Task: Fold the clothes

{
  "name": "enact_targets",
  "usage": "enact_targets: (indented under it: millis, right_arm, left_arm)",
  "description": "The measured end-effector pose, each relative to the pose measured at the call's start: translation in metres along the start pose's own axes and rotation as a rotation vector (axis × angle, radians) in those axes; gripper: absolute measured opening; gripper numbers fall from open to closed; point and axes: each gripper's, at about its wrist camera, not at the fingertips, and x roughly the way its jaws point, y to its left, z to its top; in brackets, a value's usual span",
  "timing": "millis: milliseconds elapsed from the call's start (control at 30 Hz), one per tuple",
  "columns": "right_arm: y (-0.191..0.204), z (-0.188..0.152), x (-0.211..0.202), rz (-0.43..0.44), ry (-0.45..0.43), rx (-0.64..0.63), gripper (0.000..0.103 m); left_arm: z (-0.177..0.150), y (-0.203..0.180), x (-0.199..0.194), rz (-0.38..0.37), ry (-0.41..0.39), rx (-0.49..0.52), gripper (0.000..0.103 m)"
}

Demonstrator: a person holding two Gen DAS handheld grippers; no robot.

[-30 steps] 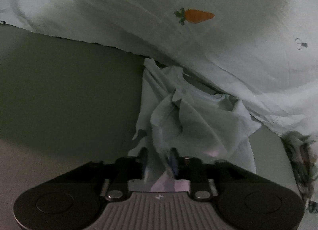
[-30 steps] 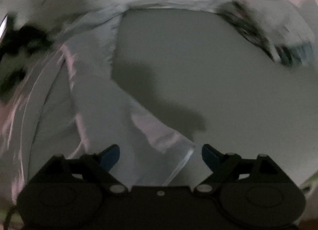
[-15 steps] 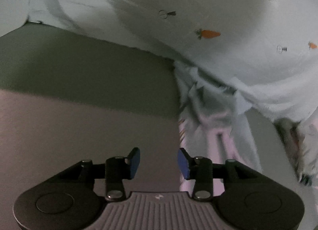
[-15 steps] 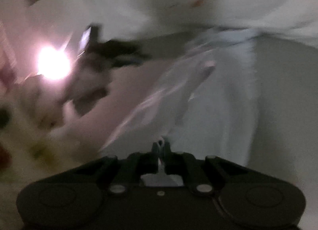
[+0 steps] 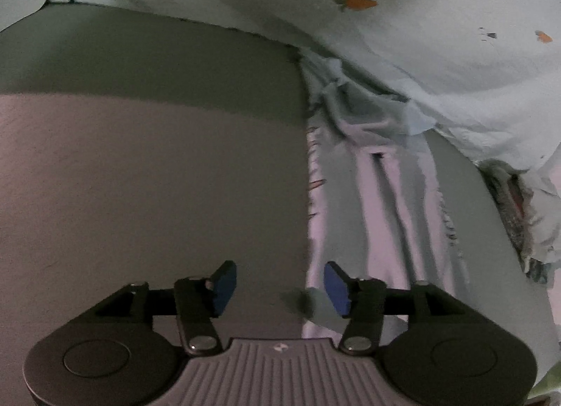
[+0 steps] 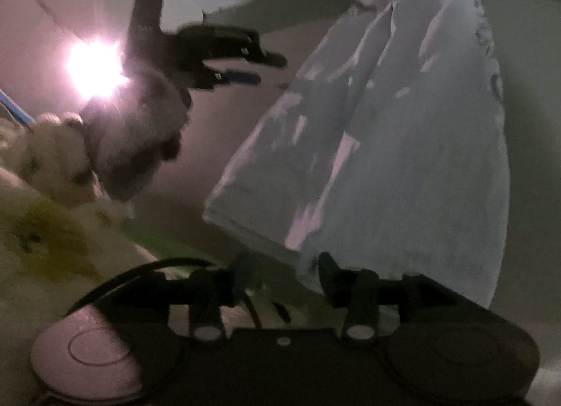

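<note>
A pale blue-white garment (image 5: 378, 202) lies stretched out in a long strip on the grey surface (image 5: 140, 178). It also shows in the right wrist view (image 6: 392, 146). My left gripper (image 5: 278, 286) is open and empty, its right finger at the garment's near left edge. It shows from the side in the right wrist view (image 6: 261, 69), left of the garment. My right gripper (image 6: 280, 278) is open at the garment's near hem, with nothing held between the fingers.
A light sheet with carrot prints (image 5: 385, 20) is bunched along the far side. A patterned dark cloth (image 5: 515, 209) lies at the right. A bright lamp (image 6: 93, 65) glares at the left, and a pale floral cloth (image 6: 52, 230) is at the near left.
My left gripper let go of the garment, opened and drew back. My right gripper shut on the garment's edge half a second ago and has now opened. The garment now lies flat and long.
</note>
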Motion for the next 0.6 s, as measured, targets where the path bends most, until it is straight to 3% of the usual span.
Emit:
enact_targets:
  millis: [67,133,200,233,267,300,600]
  right_arm:
    - [-0.002,0.008,-0.012,-0.024,-0.059,0.013,0.072]
    - [-0.008,0.019,-0.025,-0.064,-0.118,0.022,0.081]
    - [-0.017,0.032,-0.036,-0.125,-0.187,0.024,0.081]
    - [-0.022,0.037,-0.042,-0.163,-0.233,0.021,0.065]
    - [-0.027,0.043,-0.047,-0.206,-0.276,0.02,0.036]
    - [-0.033,0.052,-0.049,-0.248,-0.304,0.026,0.027]
    - [-0.078,0.127,-0.021,-0.403,-0.352,0.013,0.027]
  left_arm:
    - [0.003,-0.008,-0.001,-0.015,-0.009,0.013,0.067]
    - [0.007,-0.018,-0.001,-0.019,-0.02,0.037,0.071]
    - [0.012,-0.028,-0.001,-0.025,-0.038,0.06,0.072]
    - [0.015,-0.033,-0.001,-0.03,-0.047,0.066,0.072]
    - [0.018,-0.037,-0.001,-0.035,-0.052,0.069,0.072]
    - [0.022,-0.041,-0.002,-0.037,-0.058,0.074,0.072]
    - [0.077,-0.066,0.028,-0.029,-0.073,0.209,0.072]
